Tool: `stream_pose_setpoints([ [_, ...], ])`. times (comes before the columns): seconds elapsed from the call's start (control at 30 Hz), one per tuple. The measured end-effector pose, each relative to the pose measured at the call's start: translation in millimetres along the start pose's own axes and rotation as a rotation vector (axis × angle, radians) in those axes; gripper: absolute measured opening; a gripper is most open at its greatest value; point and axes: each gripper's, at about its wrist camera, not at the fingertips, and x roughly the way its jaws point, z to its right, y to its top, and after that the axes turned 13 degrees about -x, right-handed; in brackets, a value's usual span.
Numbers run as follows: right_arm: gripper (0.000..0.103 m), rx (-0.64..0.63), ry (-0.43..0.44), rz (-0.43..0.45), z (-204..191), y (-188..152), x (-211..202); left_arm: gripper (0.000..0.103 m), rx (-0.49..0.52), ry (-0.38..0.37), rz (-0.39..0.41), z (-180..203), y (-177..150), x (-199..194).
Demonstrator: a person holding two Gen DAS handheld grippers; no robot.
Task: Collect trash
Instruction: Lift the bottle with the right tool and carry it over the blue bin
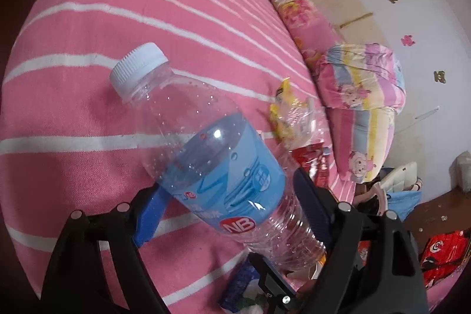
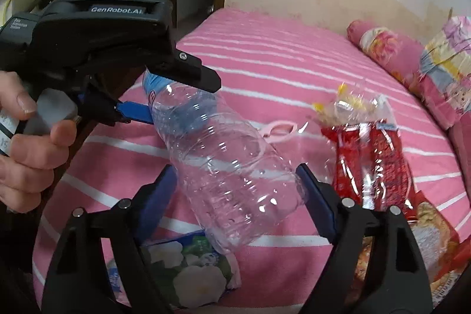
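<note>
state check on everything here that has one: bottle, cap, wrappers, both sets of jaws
bottle: looks empty, tilted, between both sets of jaws
cap: on
left gripper: jaws wide around the bottle's label, pressing or not unclear
right gripper: jaws wide around the bottle's base end, pressing or not unclear
red wrapper: crumpled, on the bed
flowered packet: lying on the bed

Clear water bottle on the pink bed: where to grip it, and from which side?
Grip the bottle across its round body at the blue label band, jaws either side of the long axis, coming from the base end, as the left gripper sits. That band is smooth and cylindrical. The neck under the white cap tapers, and the ribbed lower part looks thin and crushable.
</note>
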Motion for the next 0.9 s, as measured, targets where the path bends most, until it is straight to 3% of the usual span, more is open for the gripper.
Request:
stream_pose_setpoints([
  [0.2, 0.081, -0.015, -0.046, 0.072, -7, 7, -32, 0.077, 0.038, -0.073, 0.036, 14, -11, -26],
  [0.4, 0.081, -0.030, -0.099, 0.142, -27, 7, -81, 0.076, 0.073, -0.120, 0.085, 29, -44, -67],
  [0.67, 0.081, -0.043, -0.163, 0.261, -66, -12, -172, 0.076, 0.121, -0.151, 0.130, 53, -121, -142],
  [0.9, 0.081, 0.017, -0.229, 0.303, -85, -34, -260, 0.076, 0.207, -0.174, 0.121, 90, -192, -187],
])
